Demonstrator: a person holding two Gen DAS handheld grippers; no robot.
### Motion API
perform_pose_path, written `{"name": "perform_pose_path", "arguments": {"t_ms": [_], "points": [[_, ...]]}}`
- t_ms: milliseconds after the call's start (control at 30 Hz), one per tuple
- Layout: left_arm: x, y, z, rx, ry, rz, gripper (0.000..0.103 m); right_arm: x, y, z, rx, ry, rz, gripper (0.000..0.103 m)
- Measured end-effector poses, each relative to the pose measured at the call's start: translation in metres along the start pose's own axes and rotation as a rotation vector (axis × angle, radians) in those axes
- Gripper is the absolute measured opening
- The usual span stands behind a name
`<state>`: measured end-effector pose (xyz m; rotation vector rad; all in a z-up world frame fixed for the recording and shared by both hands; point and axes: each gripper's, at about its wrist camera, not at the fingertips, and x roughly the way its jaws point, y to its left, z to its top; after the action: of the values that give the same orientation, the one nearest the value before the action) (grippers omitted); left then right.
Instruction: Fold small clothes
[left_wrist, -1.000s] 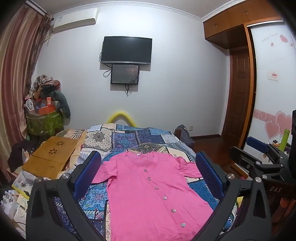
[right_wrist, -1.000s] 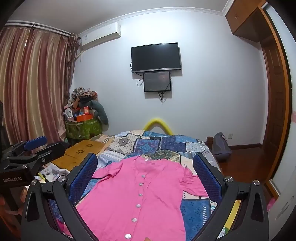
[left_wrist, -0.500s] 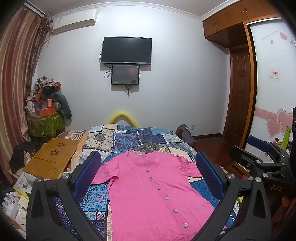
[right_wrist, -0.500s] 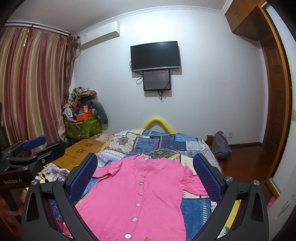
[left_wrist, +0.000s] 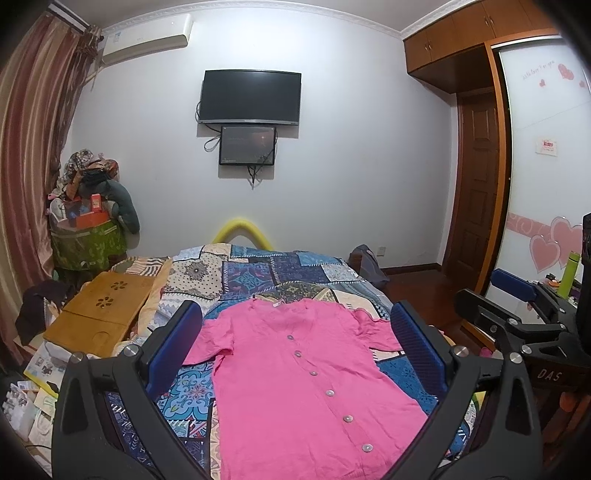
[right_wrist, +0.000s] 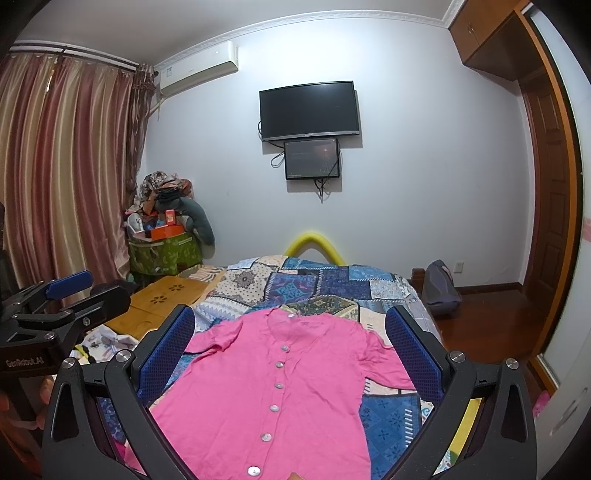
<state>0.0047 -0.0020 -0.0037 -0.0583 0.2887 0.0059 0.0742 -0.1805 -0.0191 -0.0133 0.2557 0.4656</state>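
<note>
the pink button-front blouse (left_wrist: 303, 373) lies spread flat, buttons up, on the patchwork bedspread (left_wrist: 258, 273), sleeves out to each side, laid open so a fold can begin. the left tool (left_wrist: 295, 339) and right tool (right_wrist: 290, 336) both hover above it, spread wide and empty (neither touches cloth), apparently lining up on the sleeves.
</note>
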Motion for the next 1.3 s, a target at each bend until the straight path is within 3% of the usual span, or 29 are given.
{"name": "perform_pose_path", "arguments": {"t_ms": [1300], "points": [[0.0084,0.0042,-0.0065,-0.017,0.016,0.008,0.103,0.0001,0.0016,0.0022,0.004,0.02,0.003,0.102]]}}
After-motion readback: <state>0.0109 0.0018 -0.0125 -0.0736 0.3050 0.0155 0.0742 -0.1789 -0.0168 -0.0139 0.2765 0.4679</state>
